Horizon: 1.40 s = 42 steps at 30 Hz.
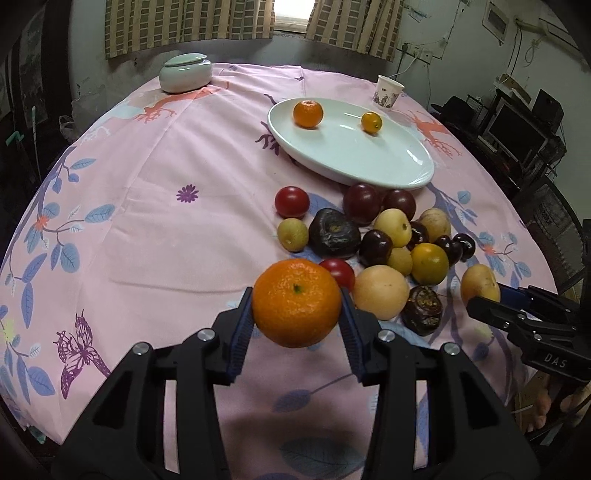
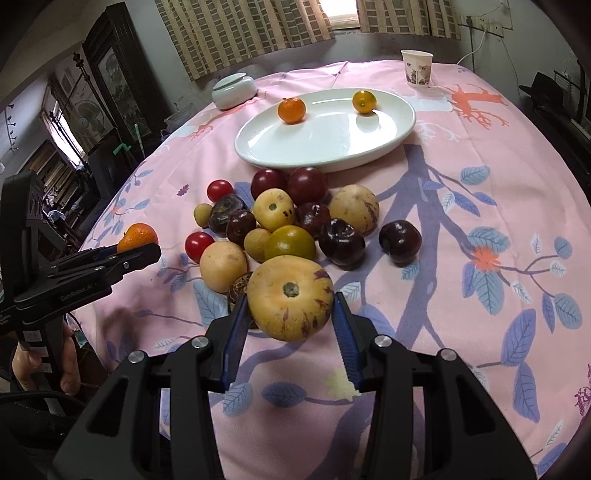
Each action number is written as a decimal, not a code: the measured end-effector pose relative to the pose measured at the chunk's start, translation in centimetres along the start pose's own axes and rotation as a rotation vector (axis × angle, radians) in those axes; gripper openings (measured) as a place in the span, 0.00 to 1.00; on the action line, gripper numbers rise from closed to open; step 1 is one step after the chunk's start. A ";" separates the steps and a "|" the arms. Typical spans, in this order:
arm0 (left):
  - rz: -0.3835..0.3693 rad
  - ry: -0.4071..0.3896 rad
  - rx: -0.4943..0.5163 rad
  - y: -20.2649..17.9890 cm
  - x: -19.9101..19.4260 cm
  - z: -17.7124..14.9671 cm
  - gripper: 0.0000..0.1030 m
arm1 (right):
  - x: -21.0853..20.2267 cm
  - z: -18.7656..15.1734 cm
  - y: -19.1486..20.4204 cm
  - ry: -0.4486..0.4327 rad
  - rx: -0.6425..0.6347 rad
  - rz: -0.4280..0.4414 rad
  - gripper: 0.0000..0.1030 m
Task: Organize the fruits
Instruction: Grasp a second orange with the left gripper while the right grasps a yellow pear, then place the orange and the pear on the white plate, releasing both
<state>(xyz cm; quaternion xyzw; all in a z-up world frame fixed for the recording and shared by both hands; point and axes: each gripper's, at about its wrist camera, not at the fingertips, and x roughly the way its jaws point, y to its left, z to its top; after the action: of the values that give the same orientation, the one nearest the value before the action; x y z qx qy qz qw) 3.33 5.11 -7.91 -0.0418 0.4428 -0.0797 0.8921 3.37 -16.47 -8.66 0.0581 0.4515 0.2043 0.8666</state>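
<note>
Mandarin (image 1: 296,302) gripped in left tool (image 1: 296,306), angled downward above tablecloth (image 1: 166,221)

Round table (image 1: 155,206) under a pink cloth printed with blue leaves, butterflies and coral branches. Behind it, striped brown-and-cream curtains (image 2: 240,33) parted on a bright window gap (image 1: 293,13). Grey-white scuffed wall (image 1: 443,29) with sockets and trailing white cables (image 1: 413,55). To the right, dark shelving with a monitor (image 1: 513,125) and a black hat (image 2: 543,88). To the left, a dark wooden cabinet (image 2: 110,74), a standing fan (image 2: 86,114), cluttered shelves lit by daylight.
</note>
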 end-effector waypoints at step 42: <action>-0.070 0.148 0.064 -6.3 19.9 25.8 0.44 | 13.6 21.9 -8.7 0.053 -0.038 -0.141 0.44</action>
<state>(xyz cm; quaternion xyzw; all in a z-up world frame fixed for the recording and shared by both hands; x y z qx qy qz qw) 35.03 -4.51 -6.99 -0.0229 0.5029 -0.1277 0.8545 30.60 -17.03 -8.61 0.0043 0.4731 0.1529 0.8676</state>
